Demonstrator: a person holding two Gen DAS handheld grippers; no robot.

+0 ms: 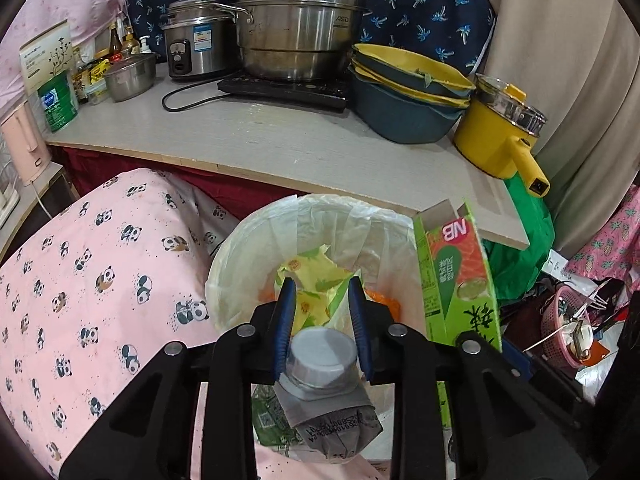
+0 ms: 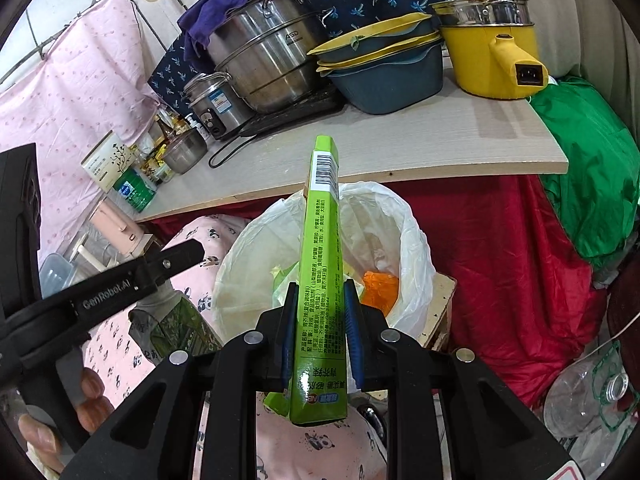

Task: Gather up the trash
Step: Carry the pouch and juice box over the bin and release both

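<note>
My left gripper (image 1: 322,299) is shut on a crumpled drink carton with a grey screw cap (image 1: 323,364), held just above and in front of the trash bin. The bin (image 1: 240,248) is lined with a white plastic bag and holds yellow-green wrappers (image 1: 316,276) and orange scraps. My right gripper (image 2: 319,292) is shut on a long green box (image 2: 320,256), held upright over the bin's bag (image 2: 408,240). The same green box shows at the bin's right in the left wrist view (image 1: 456,276). The left gripper and its carton (image 2: 176,320) show at the left of the right wrist view.
A wooden table (image 1: 280,140) behind the bin carries steel pots (image 1: 300,28), a rice cooker, stacked blue and yellow bowls (image 1: 404,92) and a yellow electric pot (image 1: 500,136). A pink panda cloth (image 1: 92,264) lies at the left. A green bag and clutter lie at the right.
</note>
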